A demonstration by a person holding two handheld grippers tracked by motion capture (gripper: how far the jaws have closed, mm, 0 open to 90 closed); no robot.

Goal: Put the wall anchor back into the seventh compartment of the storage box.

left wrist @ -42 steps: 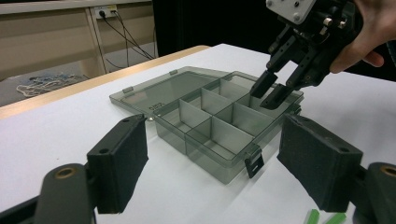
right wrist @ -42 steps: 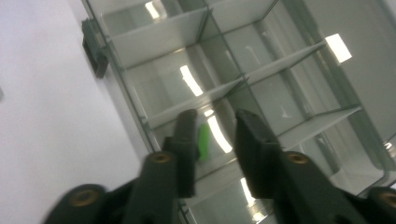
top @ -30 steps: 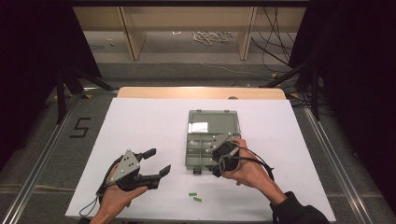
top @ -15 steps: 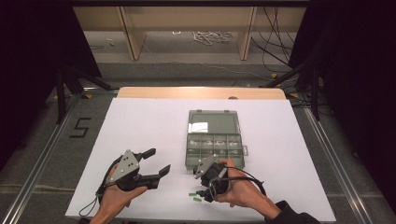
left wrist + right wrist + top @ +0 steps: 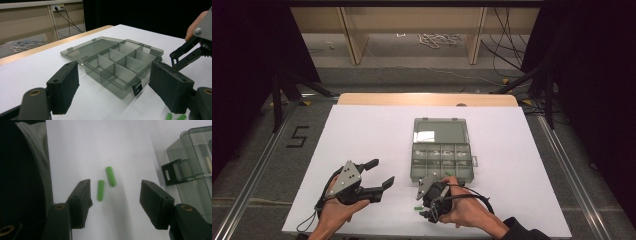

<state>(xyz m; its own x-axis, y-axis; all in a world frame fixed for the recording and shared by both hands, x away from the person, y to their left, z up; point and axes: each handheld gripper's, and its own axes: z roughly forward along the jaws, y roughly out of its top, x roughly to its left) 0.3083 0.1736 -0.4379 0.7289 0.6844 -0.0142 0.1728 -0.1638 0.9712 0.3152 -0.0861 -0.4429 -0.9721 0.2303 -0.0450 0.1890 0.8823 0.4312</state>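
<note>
So the right gripper (image 5: 115,195) is off the box (image 5: 442,150) now and down over two green pegs (image 5: 100,190) on the table's near edge, jaws narrowing but gripping nothing. Pickup's probably next; left gripper (image 5: 374,175) gapes, idle.

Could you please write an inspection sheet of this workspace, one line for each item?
Surface: white table, bare around the work.
Job's things: two green pegs lying apart on the table; grey compartment box with lid open flat.
Clutter: nothing seen.
Grippers: left gripper open, holding nothing; right gripper open over the pegs, jaws just closing, not touching them.
Cables: black cable at right hand.
Surroundings: wooden shelf, loose cords on floor.
</note>
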